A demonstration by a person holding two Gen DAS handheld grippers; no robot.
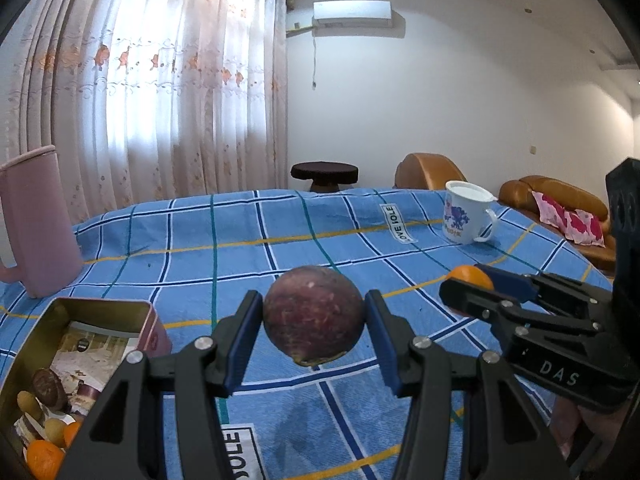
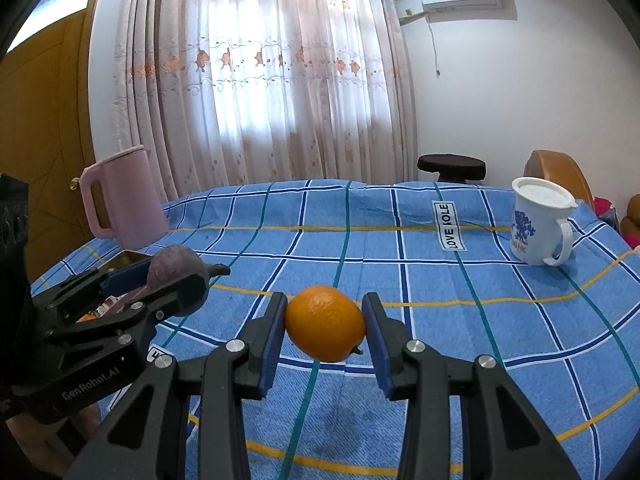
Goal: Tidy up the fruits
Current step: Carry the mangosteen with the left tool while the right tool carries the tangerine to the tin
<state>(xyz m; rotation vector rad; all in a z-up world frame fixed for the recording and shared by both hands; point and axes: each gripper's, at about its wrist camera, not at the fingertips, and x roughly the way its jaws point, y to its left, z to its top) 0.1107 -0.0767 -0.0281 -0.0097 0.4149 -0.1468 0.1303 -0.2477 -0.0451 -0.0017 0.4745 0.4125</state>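
While clamped between blue pads, held off the cloth: dark purple fruit (image 1: 313, 314) in the left gripper (image 1: 313, 320), both pads pressed against its sides, stem end turned downward. Just to its right, seen side-on and near: right gripper (image 1: 468, 292), clenched on a small orange fruit (image 1: 472, 274) that peeks above its fingers. From the right wrist view, same orange fruit (image 2: 325, 323) pinched at both ends between the pads of the right gripper (image 2: 325, 326), lifted clear of the cloth with its shadow below; left gripper (image 2: 160, 280) off to the left with the purple fruit (image 2: 176, 270) in its grasp. Low at the left edge of the left wrist view: open metal tin (image 1: 80, 344), pink outside and gold inside, with several orange and yellowish fruits (image 1: 44, 452) and a dark purple one gathered in its near end over a printed card. Underneath everything: counter covered by a blue checked cloth (image 1: 248, 248) with white, teal and yellow lines and a "LOVE" label. Farther back on the left: pink jug (image 1: 36, 220) with a handle, standing upright. Farther back on the right: white mug (image 1: 466, 214) with a blue print and a lid. Beyond the counter: sheer flowered curtains (image 1: 160, 92), dark round stool (image 1: 324, 174), brown sofa (image 1: 560, 208) with a pink cushion.
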